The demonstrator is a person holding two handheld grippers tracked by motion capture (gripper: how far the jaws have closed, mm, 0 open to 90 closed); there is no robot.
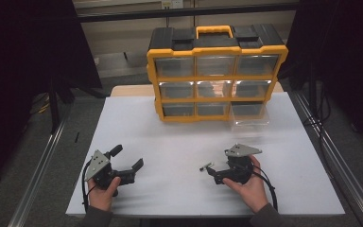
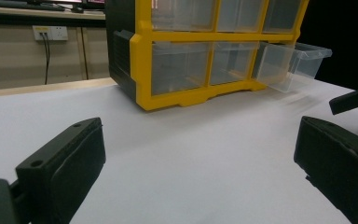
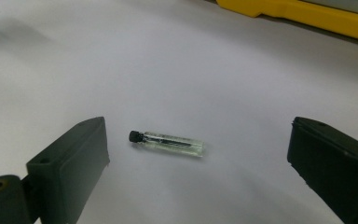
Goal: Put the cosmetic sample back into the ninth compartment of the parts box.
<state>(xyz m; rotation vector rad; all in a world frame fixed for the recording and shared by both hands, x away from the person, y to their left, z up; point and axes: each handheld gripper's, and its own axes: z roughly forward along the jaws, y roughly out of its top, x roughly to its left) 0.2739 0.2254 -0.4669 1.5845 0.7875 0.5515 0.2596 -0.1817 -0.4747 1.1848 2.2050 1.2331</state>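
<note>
A yellow and black drawer cabinet (image 1: pixel 216 71) stands at the upper middle of the frame on the white table (image 1: pixel 170 137), with a yellow handle (image 1: pixel 214 30) on its top. It holds three rows of clear drawers. The lower right drawer (image 1: pixel 249 113) is pulled out. A wall socket (image 2: pixel 50 32) with cables shows at the upper left of the left gripper view.

Your small clear glass vial (image 3: pixel 168 143) lies on the white table (image 1: pixel 179 142) near its front edge; the yellow-framed plastic drawer cabinet (image 1: pixel 216 73) stands at the back edge.
</note>
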